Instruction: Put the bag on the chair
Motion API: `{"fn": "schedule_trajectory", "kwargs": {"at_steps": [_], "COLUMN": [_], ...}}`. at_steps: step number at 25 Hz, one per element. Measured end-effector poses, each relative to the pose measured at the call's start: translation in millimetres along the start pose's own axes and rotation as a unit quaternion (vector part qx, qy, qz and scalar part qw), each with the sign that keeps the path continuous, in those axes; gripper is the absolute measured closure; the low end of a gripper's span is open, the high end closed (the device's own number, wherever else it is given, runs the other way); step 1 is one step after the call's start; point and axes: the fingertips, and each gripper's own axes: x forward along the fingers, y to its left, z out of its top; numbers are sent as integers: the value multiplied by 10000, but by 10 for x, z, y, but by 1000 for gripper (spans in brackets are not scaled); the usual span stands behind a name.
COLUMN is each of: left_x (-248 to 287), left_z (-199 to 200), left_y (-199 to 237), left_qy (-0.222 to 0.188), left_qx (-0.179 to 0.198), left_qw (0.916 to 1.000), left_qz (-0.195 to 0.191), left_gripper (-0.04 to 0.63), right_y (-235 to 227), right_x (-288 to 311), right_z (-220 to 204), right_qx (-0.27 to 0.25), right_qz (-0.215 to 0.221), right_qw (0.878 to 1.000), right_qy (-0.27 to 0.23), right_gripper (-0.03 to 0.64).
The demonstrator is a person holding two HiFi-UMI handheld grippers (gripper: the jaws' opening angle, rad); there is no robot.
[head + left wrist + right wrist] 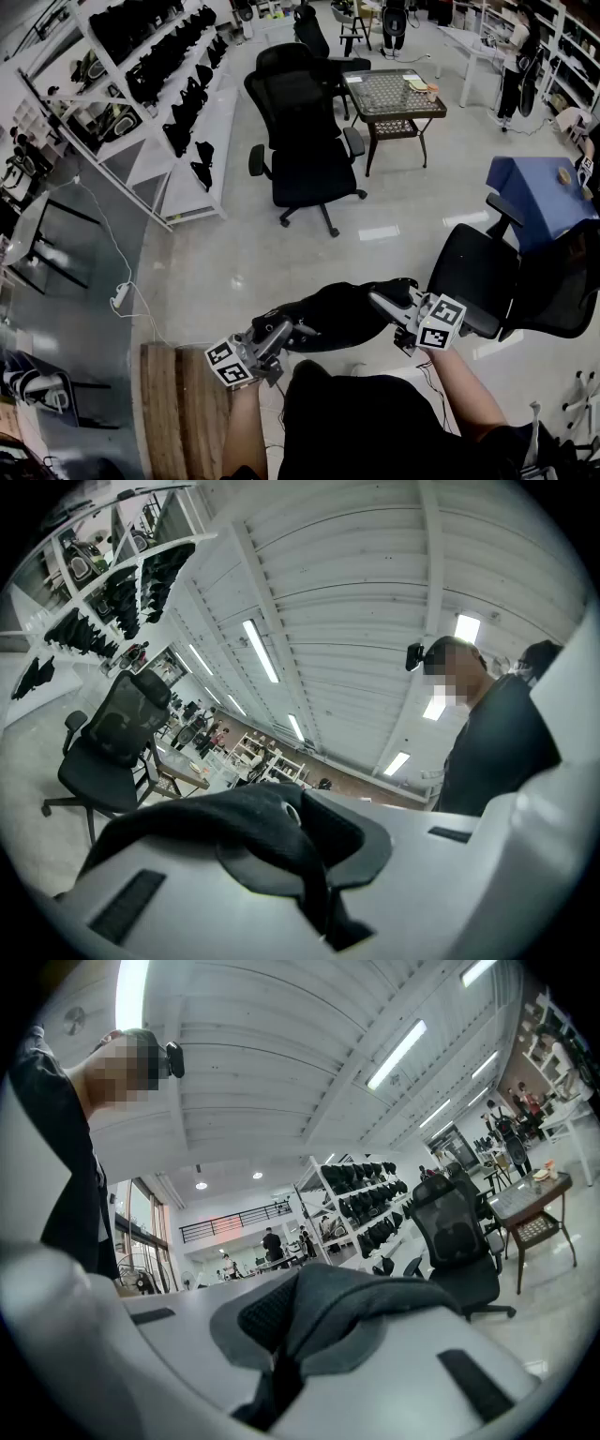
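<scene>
Black bag [342,314] hangs just beside the chair [472,274]. We keep our left gripper [286,331] and right gripper [379,301] each clamped on it.

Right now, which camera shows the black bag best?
The head view: the whole bag hangs between the left tongs and right tongs. Each gripper view shows only a fold of it pinched in shut tongs.
</scene>
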Motion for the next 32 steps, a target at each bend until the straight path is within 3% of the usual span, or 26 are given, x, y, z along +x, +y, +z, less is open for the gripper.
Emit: {"fn": "schedule_trajectory", "kwargs": {"at_steps": [9,15,32], "left_x": [170,278,793], "left_z": [-19,54,662], "left_y": [22,257,1789], "left_qy": [-85,-5,166], "left_qx": [-167,-136,-238], "left_qw": [9995,9995,9996], "left_qz": [272,274,33], "left_gripper": [572,572,572], "right_y": [-92,-347,-1621], "right_x": [-61,65,973], "right_z": [46,63,296], "right_qx": [34,214,614], "right_qz": [-36,-76,-616], "right_qw": [9998,9996,9958], "right_qy": [176,163,285], "right_gripper": [598,597,597]}}
